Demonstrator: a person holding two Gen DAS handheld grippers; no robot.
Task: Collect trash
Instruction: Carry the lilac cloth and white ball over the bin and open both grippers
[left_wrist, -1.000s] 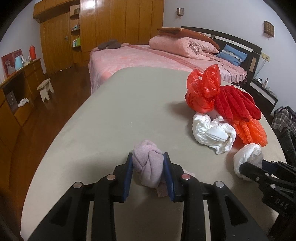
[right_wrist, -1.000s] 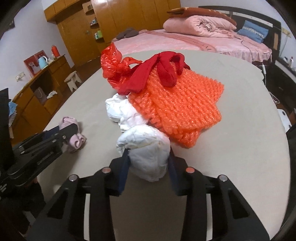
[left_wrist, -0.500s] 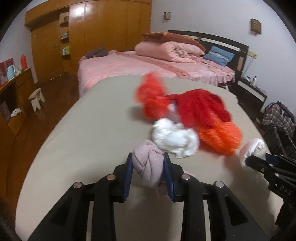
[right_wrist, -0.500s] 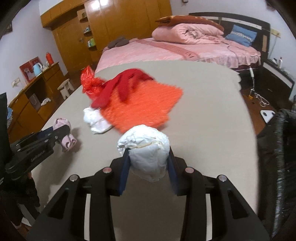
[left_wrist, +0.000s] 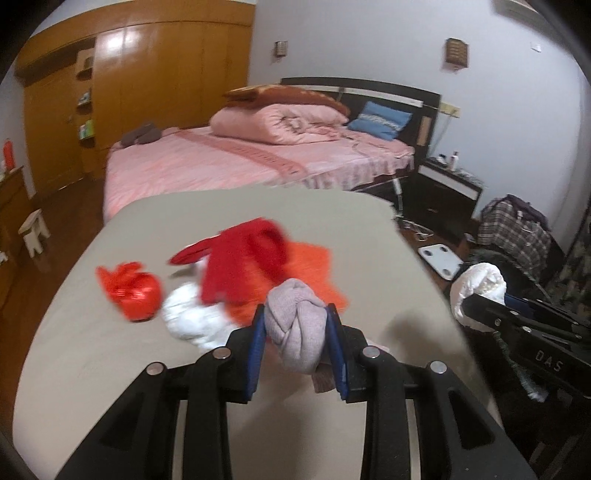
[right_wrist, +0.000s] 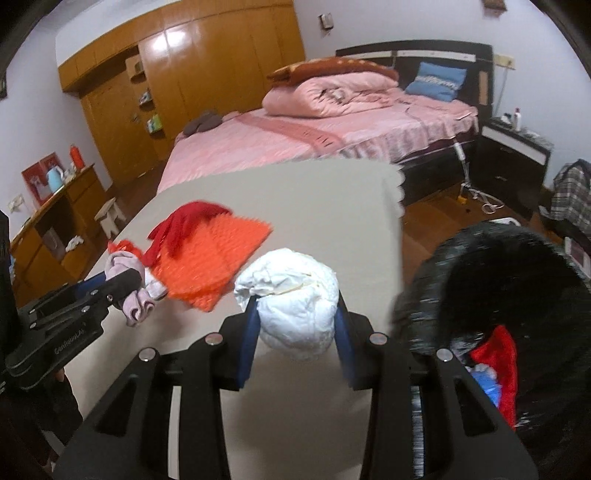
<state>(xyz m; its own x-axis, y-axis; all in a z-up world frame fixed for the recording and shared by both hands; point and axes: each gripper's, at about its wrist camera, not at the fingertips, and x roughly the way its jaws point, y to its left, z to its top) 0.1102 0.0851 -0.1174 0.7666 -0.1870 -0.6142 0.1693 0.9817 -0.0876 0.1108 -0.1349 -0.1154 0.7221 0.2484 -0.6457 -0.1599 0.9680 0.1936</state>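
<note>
Clamping a knotted mauve cloth wad (left_wrist: 295, 325), the left gripper (left_wrist: 297, 345) is held above the grey table (left_wrist: 110, 350); a white crumpled wad (right_wrist: 295, 306) is pinched by the right gripper (right_wrist: 297, 332), a black bag (right_wrist: 517, 280) at three o'clock.

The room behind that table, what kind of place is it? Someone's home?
It looks like a bedroom in a home. A made-up bed with a folded pink quilt stands behind the table, a wooden wardrobe lines the wall, and a nightstand sits beside the bed.

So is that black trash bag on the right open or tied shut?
Open. In the right wrist view the black trash bag gapes, with red and blue items visible inside its mouth.
</note>
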